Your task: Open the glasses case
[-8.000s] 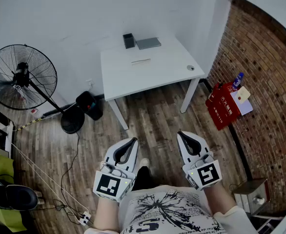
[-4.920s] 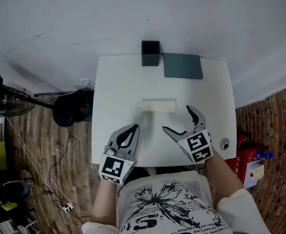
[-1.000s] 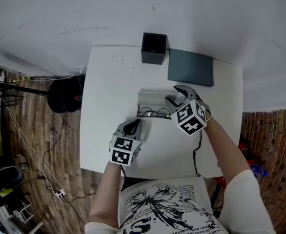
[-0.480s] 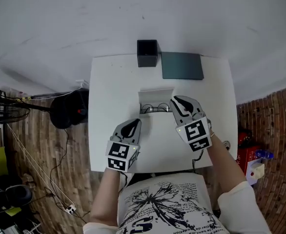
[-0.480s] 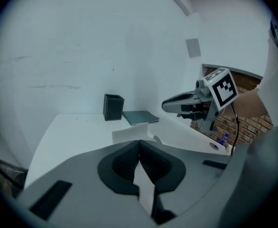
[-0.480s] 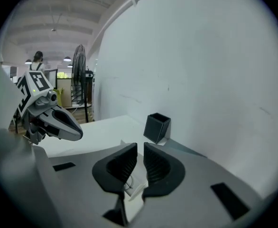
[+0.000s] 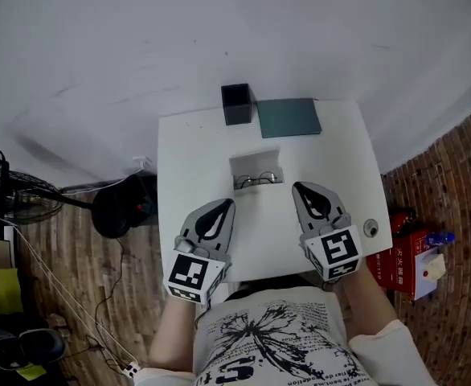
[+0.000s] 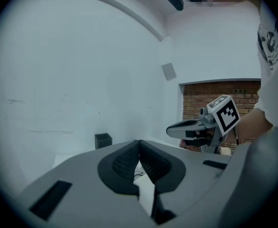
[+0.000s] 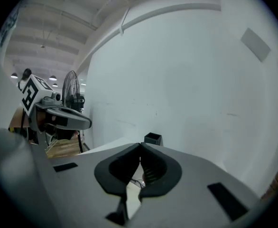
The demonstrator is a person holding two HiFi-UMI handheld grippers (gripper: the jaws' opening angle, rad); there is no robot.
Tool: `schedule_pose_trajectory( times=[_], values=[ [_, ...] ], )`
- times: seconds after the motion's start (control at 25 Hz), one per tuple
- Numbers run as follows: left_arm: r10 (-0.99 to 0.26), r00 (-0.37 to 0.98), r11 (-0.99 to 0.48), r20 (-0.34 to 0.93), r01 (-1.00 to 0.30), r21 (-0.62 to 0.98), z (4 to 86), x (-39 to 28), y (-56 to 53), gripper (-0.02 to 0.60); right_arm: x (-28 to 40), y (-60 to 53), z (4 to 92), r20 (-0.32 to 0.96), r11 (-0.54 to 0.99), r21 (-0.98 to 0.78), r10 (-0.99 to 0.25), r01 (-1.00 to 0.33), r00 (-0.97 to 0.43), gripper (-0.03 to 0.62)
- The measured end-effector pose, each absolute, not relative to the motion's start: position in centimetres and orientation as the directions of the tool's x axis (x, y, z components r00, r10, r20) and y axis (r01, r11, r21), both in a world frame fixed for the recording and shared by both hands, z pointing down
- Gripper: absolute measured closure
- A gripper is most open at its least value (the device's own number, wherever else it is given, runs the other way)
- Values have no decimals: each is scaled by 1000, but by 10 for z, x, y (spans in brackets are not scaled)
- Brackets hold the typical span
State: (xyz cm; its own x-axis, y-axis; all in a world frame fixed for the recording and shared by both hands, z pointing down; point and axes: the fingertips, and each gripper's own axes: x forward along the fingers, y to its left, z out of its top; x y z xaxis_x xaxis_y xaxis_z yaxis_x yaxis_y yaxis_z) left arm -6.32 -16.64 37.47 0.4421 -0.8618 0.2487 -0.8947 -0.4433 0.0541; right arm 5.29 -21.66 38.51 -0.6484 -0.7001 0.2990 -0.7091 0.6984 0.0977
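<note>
The glasses case (image 7: 255,168) lies open in the middle of the white table (image 7: 195,159), its lid raised at the far side. A pair of thin-framed glasses (image 7: 259,180) rests in it. Both grippers hover above the table's near edge, apart from the case. My left gripper (image 7: 226,204) is at the near left with its jaws shut and empty. On the near right, my right gripper (image 7: 298,187) is also shut on nothing. In the left gripper view the jaw tips (image 8: 139,141) meet, and the same shows in the right gripper view (image 9: 140,145).
A black open box (image 7: 236,104) and a dark grey-green flat book (image 7: 288,117) sit at the table's far edge. A round cable grommet (image 7: 370,228) is at the near right corner. A fan (image 7: 2,191) stands on the floor at left, red boxes (image 7: 404,252) at right.
Both grippers rose and drew back from the case toward the person. The right gripper left the lid and its jaws closed. The case stays open.
</note>
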Motion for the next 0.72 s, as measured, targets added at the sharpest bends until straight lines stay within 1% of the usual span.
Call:
schedule_pose_trajectory(
  times=[0.32, 0.6, 0.72],
  values=[
    [-870, 471, -478, 147, -878, -15, 321, -68, -111, 568, 72, -159, 343, 193, 656, 92, -750, -749, -633, 580],
    [-891, 446, -450, 87, -892, -44, 297, -79, -82, 568, 78, -131, 334, 167, 639, 106, -766, -761, -620, 582],
    [-890, 447, -452, 87, -891, -47, 296, -80, -81, 568, 80, -127, 334, 161, 633, 97, -771, -768, -616, 582]
  ],
)
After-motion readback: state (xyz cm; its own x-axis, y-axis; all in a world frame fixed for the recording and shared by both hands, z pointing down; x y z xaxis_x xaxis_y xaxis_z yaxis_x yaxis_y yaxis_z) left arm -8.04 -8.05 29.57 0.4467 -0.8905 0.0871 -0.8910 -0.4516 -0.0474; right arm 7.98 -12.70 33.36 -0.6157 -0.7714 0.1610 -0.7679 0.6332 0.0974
